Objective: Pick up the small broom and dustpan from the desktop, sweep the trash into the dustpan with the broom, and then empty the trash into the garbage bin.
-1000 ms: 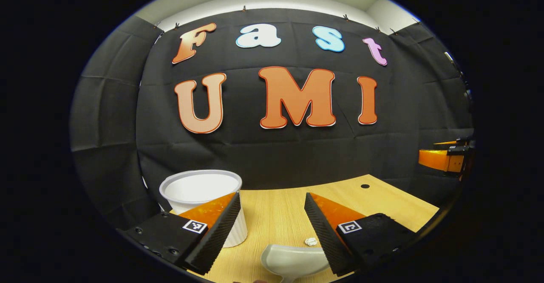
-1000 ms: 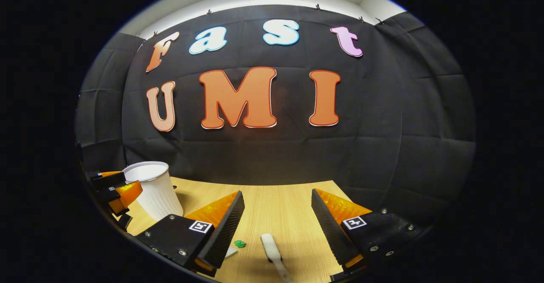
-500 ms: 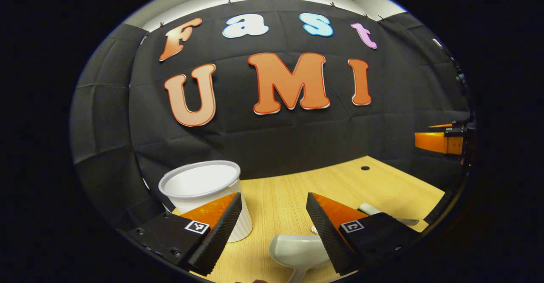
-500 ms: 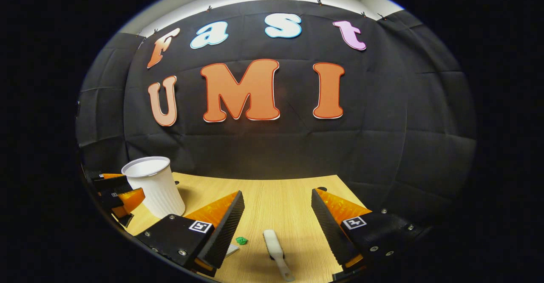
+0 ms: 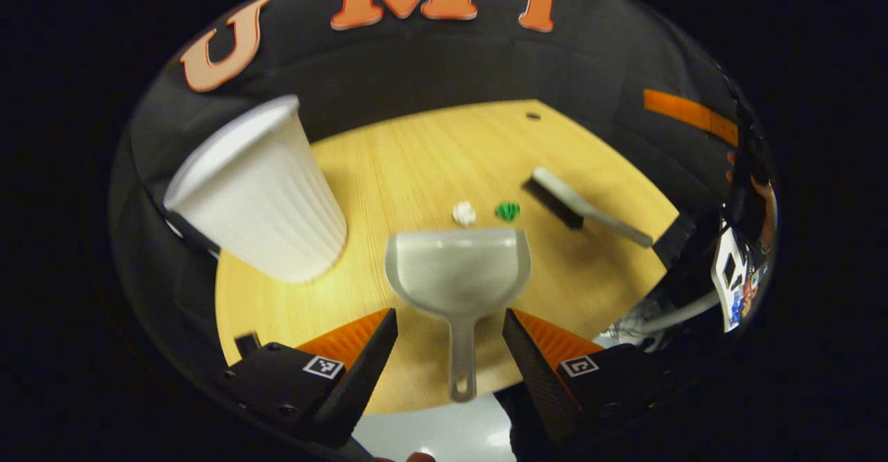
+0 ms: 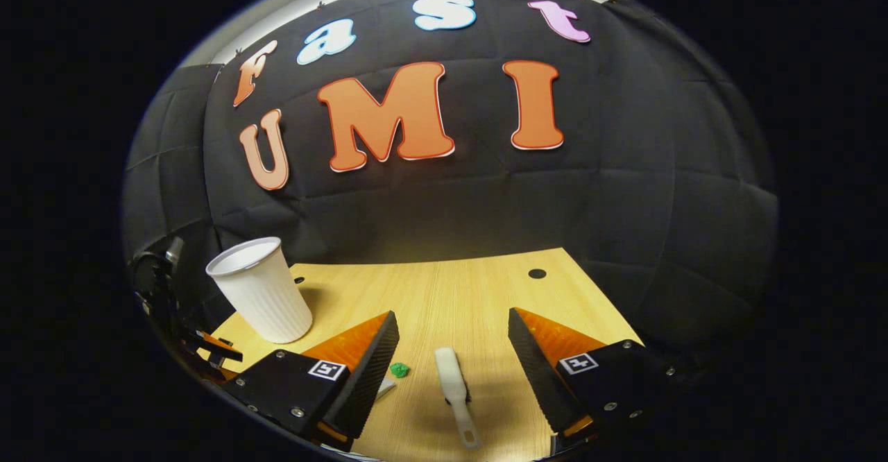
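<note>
Here the dustpan (image 5: 458, 275) lies flat on the table (image 5: 416, 164), handle toward the left gripper (image 5: 449, 323), whose fingers hang released either side of it. At the pan's twelve o'clock sit a white scrap (image 5: 464, 213) and a green scrap (image 5: 508, 210); the broom (image 6: 454, 386) lies between the right gripper (image 6: 452, 340)'s spread fingers. To grasp well, I'd lower each gripper squarely over its handle before closing. The bin (image 5: 260, 195) stands at the pan's ten o'clock. Pale wood, dark cloth behind.
</note>
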### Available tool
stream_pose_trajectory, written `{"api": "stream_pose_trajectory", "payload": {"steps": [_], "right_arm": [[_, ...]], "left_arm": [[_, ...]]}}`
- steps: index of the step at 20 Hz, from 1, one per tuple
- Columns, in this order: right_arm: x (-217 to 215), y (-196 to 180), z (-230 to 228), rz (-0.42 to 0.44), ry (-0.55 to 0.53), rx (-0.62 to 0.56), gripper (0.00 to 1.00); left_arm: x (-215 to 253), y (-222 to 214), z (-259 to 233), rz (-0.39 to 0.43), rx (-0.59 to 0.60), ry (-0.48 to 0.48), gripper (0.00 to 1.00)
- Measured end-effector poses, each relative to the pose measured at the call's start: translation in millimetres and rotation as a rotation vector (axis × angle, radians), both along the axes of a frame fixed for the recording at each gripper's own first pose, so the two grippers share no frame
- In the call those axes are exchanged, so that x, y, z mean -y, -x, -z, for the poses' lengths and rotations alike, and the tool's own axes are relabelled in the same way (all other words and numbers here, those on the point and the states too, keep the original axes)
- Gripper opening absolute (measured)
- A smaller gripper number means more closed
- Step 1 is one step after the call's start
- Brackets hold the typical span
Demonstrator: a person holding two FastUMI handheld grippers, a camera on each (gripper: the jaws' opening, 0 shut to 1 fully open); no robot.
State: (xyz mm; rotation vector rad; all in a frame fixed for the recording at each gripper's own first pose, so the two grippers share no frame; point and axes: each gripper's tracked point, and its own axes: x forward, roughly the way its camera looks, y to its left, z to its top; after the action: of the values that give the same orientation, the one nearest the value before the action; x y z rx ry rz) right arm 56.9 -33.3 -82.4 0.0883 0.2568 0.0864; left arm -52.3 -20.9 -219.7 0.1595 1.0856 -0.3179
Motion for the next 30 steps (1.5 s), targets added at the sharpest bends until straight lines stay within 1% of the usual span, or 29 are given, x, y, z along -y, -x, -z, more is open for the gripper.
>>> {"api": "stream_pose_trajectory", "payload": {"steps": [1,3,4,5,8,9,13,18,20,21,23,25,27,30], "right_arm": [[2.6,0.6,5.0,-0.004,-0.003,-0.017,0.95],[6.3,-1.6,12.9,-0.015,-0.012,-0.045,0.95],[8.5,-3.1,16.2,-0.017,-0.019,-0.058,0.95],[11.2,-2.7,21.2,-0.020,-0.026,-0.073,0.95],[17.3,-2.2,29.8,-0.028,-0.044,-0.104,0.95],[19.5,-2.9,31.6,-0.031,-0.044,-0.110,0.95],[25.5,-8.1,28.4,-0.039,-0.030,-0.115,0.95],[27.1,-11.6,33.6,-0.060,-0.026,-0.139,0.95],[27.0,-11.7,38.3,-0.075,-0.011,-0.157,0.95],[27.2,-11.4,40.7,-0.080,0.000,-0.165,0.95],[23.7,-12.8,43.1,-0.100,0.010,-0.180,0.95],[17.9,-15.2,44.5,-0.123,0.012,-0.195,0.95],[14.8,-15.8,52.9,-0.151,0.011,-0.229,0.95],[13.8,-18.4,81.3,-0.206,0.050,-0.331,0.96]], "left_arm": [[0.5,11.1,10.7,-0.025,-0.093,0.011,0.99],[2.9,22.3,28.6,-0.057,-0.232,0.000,0.99],[-1.7,25.2,35.6,-0.062,-0.268,-0.023,0.99],[-0.3,22.2,38.3,-0.049,-0.290,-0.036,1.00],[3.1,-3.3,52.1,-0.023,-0.311,-0.070,0.98],[7.8,-9.3,54.4,-0.022,-0.322,-0.074,0.99],[14.9,-9.4,58.4,-0.013,-0.370,-0.084,0.98],[17.4,-14.4,64.4,-0.018,-0.388,-0.093,0.98],[20.7,-12.2,62.7,-0.012,-0.399,-0.084,0.91],[21.8,-10.9,62.8,-0.001,-0.405,-0.085,0.77],[22.9,-11.3,64.5,0.011,-0.401,-0.083,0.55],[16.3,-7.3,65.6,0.012,-0.434,-0.109,0.41],[18.1,-12.3,66.3,-0.004,-0.424,-0.102,0.35],[18.4,-13.3,66.7,-0.025,-0.380,-0.091,0.31]]}}
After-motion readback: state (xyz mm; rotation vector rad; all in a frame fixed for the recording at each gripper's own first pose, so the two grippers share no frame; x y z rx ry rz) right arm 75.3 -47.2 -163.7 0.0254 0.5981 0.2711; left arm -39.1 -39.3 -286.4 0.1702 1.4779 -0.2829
